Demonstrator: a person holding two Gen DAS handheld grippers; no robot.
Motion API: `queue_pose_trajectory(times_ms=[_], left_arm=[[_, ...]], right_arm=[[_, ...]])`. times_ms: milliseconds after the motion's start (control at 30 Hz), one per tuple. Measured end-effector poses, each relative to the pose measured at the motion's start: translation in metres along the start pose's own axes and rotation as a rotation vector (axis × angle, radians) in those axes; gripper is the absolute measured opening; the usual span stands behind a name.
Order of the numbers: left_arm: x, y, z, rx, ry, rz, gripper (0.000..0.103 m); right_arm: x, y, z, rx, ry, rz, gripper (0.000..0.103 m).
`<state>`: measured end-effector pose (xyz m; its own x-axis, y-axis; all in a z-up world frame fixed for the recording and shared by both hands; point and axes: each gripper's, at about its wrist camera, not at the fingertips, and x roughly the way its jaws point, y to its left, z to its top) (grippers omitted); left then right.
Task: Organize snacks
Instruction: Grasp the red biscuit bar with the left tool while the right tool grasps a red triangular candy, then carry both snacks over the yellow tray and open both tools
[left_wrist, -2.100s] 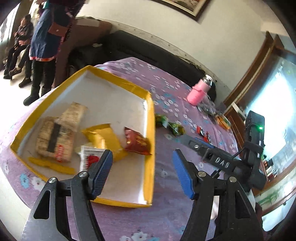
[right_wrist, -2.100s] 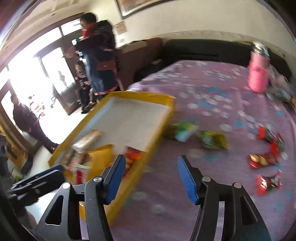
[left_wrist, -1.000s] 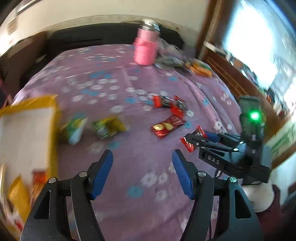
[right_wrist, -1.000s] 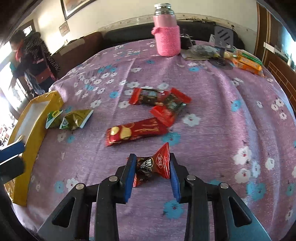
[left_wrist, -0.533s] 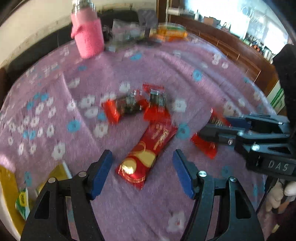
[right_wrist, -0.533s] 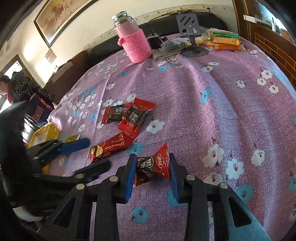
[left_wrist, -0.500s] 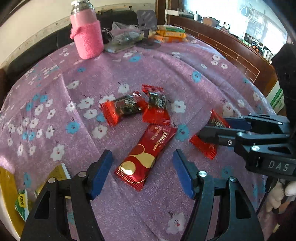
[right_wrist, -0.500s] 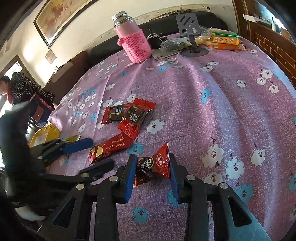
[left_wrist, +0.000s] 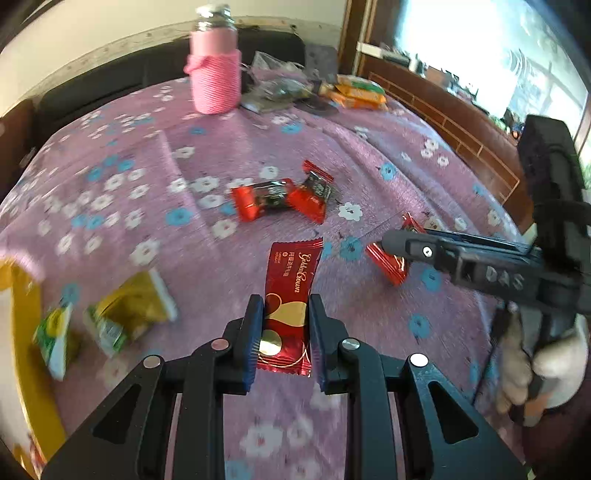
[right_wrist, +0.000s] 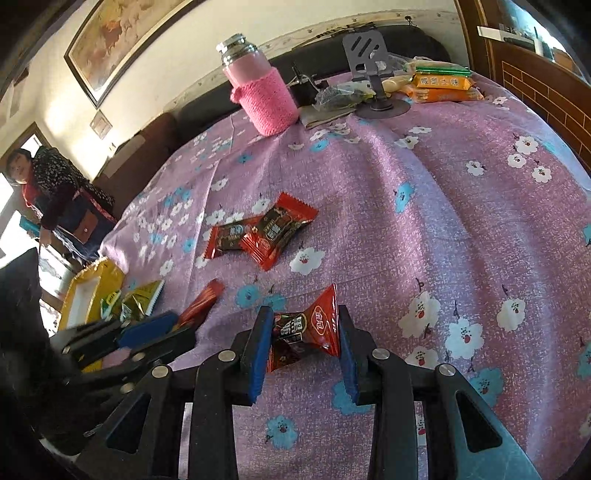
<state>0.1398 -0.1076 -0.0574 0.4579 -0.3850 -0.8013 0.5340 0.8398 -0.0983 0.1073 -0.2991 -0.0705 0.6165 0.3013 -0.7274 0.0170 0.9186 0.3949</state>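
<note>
- The left gripper, at the bottom centre of the left wrist view, has just closed its blue pads on the near end of a long red wafer bar; the bar's far end still lies on the purple flowered tablecloth.
- At the bottom centre of the right wrist view, the right gripper grips a small red candy packet, clamped between its pads.
- Two more red candy packets lie overlapping at the centre of that frame, well apart from both grippers.
- Green and yellow snack packets lie at the lower left of the left wrist view, just beside the yellow box at the frame's left edge.
- A pink-sleeved bottle stands upright at the top centre, with orange snack packs to the upper right.
- A person stands at the left edge of the right wrist view.
</note>
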Motion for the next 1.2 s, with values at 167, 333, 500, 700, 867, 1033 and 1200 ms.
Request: queue_pose_trajectory(times_ms=[167,333,500,700,867,1033,1200], left_arm=[[-0.030,0.014,-0.014,-0.069,-0.042,0.004,0.021],[-0.071,0.029,-0.030,-0.147,-0.110,0.020,0.021],[-0.121,0.060,-0.060,-0.273,-0.190,0.068,0.021],[-0.169,0.112,-0.103,-0.404,-0.241,0.186,0.021],[-0.187,0.153,-0.128,-0.475,-0.236,0.261,0.022],[-0.187,0.185,-0.135,-0.507,-0.218,0.288,0.022],[-0.179,0.213,-0.132,-0.535,-0.180,0.298,0.022]], right_arm=[[-0.003,0.008,-0.002,-0.026,-0.022,0.027,0.034],[-0.009,0.013,-0.003,-0.041,-0.058,0.063,0.034],[-0.008,0.021,-0.008,-0.064,-0.068,0.077,0.034],[-0.009,0.045,-0.018,-0.126,-0.065,0.076,0.034],[-0.024,0.091,-0.029,-0.193,-0.054,0.138,0.034],[-0.028,0.155,-0.036,-0.284,-0.006,0.224,0.034],[-0.012,0.217,-0.043,-0.355,0.077,0.301,0.034]])
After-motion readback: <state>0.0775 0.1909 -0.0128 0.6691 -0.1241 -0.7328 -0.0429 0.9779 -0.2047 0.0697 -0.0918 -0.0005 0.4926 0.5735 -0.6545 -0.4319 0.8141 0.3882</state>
